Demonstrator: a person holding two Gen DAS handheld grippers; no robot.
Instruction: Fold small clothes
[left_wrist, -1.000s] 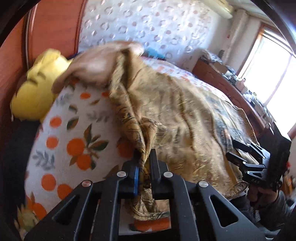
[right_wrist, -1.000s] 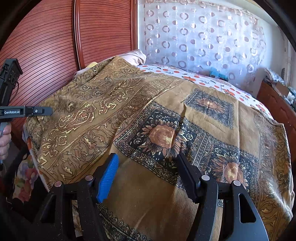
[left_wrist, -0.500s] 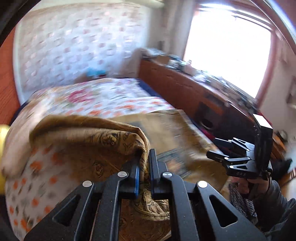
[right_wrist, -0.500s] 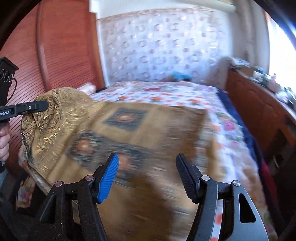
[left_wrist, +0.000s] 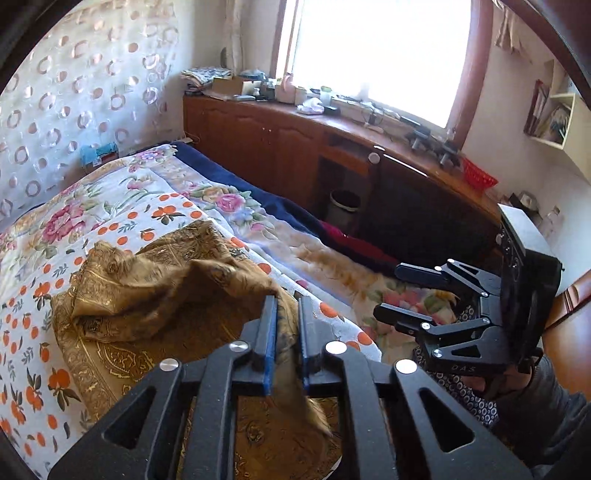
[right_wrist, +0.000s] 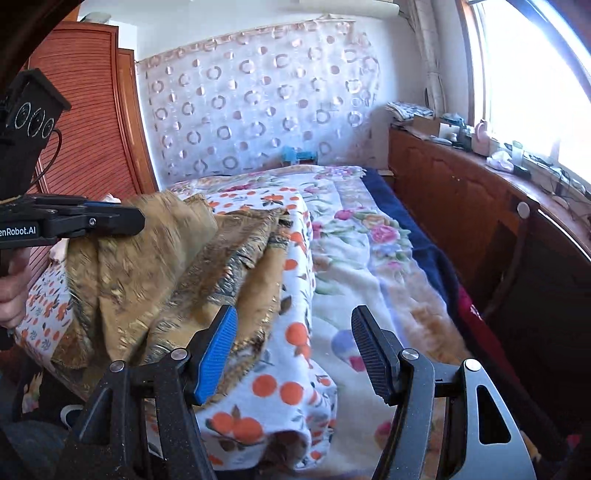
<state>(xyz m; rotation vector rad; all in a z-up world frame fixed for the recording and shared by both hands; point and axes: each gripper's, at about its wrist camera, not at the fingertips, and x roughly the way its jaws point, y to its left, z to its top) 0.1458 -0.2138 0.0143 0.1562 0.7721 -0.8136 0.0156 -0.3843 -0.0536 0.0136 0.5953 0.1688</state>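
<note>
- Left wrist view: the left gripper (left_wrist: 284, 332) pinches a fold of the gold patterned cloth (left_wrist: 155, 295), which lies bunched on the orange-print bedspread (left_wrist: 29, 302); its near end is hidden under the fingers. The right gripper (left_wrist: 402, 295) hovers alongside, spread.
- Right wrist view: the right gripper (right_wrist: 295, 354) stands wide apart, holding nothing; the cloth (right_wrist: 155, 280) is motion-blurred below the left gripper (right_wrist: 129, 218).

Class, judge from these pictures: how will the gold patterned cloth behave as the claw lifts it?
The gold patterned cloth is probably floppy: it drapes in soft folds from the left claw. It seems light, hanging from one pinched edge. The loose layers may slide apart, since the right claw is open.
</note>
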